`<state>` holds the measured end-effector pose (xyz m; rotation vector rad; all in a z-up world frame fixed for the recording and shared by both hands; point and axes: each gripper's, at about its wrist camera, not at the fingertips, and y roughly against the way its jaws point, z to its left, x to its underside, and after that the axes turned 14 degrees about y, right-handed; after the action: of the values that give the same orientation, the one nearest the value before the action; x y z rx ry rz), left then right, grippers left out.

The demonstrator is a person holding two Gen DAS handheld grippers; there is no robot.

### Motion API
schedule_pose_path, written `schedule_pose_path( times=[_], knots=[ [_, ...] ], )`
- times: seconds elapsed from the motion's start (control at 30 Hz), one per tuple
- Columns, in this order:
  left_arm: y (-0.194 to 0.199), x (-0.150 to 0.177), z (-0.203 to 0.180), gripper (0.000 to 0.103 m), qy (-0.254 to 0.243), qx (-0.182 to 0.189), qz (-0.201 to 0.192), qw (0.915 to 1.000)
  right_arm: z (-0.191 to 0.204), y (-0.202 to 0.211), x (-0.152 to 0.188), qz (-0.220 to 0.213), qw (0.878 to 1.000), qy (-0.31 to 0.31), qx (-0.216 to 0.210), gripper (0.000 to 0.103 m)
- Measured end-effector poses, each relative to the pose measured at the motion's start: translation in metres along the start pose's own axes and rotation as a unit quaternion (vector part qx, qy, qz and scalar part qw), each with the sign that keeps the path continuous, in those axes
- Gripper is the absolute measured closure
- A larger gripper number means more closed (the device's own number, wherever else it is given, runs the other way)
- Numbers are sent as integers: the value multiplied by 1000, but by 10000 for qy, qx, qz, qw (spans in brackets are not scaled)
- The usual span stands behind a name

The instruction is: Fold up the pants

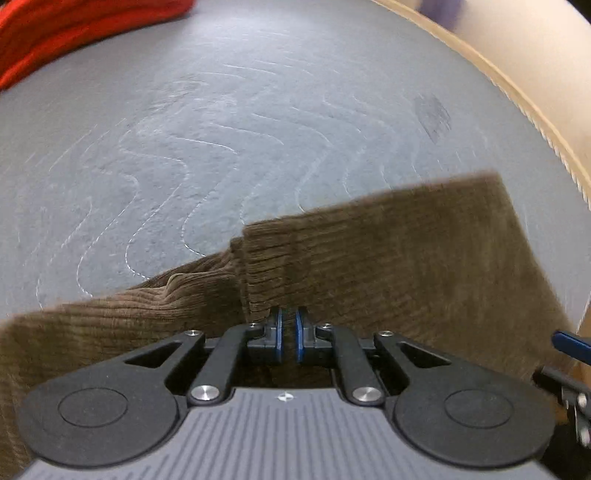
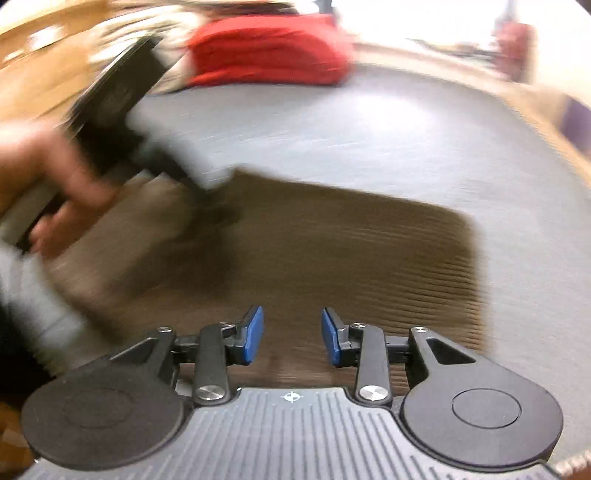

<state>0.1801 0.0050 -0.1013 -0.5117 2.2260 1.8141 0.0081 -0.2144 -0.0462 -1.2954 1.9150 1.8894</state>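
Note:
Brown corduroy pants (image 1: 369,258) lie folded on a grey quilted mat (image 1: 221,129). My left gripper (image 1: 289,332) has its blue pads nearly together, pinching an edge of the pants at a fold. In the right wrist view the pants (image 2: 351,258) spread flat and blurred below my right gripper (image 2: 291,332), which is open and empty just above the cloth. The left gripper (image 2: 218,206) and the hand holding it show blurred at the left of that view, over the pants' left part.
A red folded garment (image 1: 55,33) lies at the mat's far left corner; it also shows in the right wrist view (image 2: 269,51). The wooden table edge (image 1: 517,103) curves along the right. The right gripper's tip (image 1: 572,347) shows at the right edge.

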Motion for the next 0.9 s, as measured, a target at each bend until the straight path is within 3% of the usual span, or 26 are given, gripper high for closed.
schedule_pose_path(
  times=[0.07, 0.1, 0.13, 0.23, 0.3, 0.37, 0.43, 0.5, 0.57, 0.63, 0.73, 0.83, 0.9],
  knots=[
    [2, 0, -6, 94, -25, -71, -30, 10000, -23, -11, 14, 635, 9956, -306, 611, 63],
    [5, 2, -9, 94, -78, -68, -25, 9999, -36, -22, 26, 1102, 9902, -481, 712, 67],
    [8, 3, -12, 93, -131, -60, 16, 9999, -47, -28, 36, 1288, 9877, -687, 560, 68],
    [25, 11, -18, 83, -409, 62, 111, 9991, -57, -26, 35, 1185, 9882, -843, 478, 71],
    [37, 23, -21, 75, -710, 437, 338, 9959, -56, -21, 38, 1094, 9880, -947, 543, 71],
    [45, 37, -23, 75, -1127, 780, 562, 9890, -57, -11, 39, 938, 9856, -1264, 616, 71],
    [46, 54, -22, 75, -1519, 832, 796, 9817, -64, -1, 41, 751, 9814, -1535, 872, 61],
    [36, 76, -17, 76, -1847, 697, 1299, 9717, -73, 3, 44, 648, 9761, -1793, 1042, 53],
    [36, 92, -16, 76, -2191, 686, 1240, 9654, -81, -1, 51, 778, 9669, -2257, 900, 43],
    [42, 94, -16, 77, -2173, 712, 1149, 9667, -88, -13, 62, 1067, 9537, -2756, 558, 42],
    [52, 90, -10, 73, -1935, 643, 979, 9741, -92, -22, 70, 1107, 9399, -3204, 412, 40],
    [66, 85, -2, 69, -1761, 531, 709, 9804, -91, -26, 69, 1090, 9356, -3344, 301, 35],
    [81, 76, 4, 65, -1547, 552, 489, 9852, -87, -25, 65, 1113, 9388, -3242, 334, 38]
  ],
)
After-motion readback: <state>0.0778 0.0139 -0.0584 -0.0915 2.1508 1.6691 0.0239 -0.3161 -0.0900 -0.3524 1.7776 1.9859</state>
